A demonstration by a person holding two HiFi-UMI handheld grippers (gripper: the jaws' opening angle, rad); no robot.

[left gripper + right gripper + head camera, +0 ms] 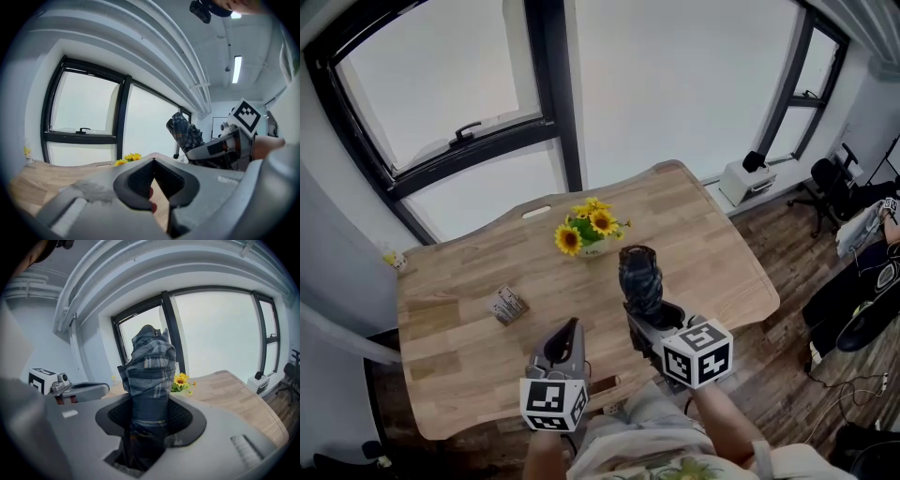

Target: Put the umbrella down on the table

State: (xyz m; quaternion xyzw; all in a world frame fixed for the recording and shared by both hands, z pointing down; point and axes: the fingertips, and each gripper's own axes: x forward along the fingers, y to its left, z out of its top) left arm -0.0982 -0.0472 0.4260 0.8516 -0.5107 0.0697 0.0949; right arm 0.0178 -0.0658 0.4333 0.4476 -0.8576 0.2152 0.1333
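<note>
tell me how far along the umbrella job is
Done: the folded umbrella is clamped in the right hand-held gripper. In hand: it is held over the wooden table, tilted up, apparently not touching it. Left: lower it onto the bare wood and let go. The left hand-held gripper is shut and empty.

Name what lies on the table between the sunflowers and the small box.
Nothing: the head view shows bare table between sunflowers and small box.

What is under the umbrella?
The wooden table; the right gripper clamps the umbrella over it. The patch straight beneath is covered by the umbrella, so anything there is hidden.
</note>
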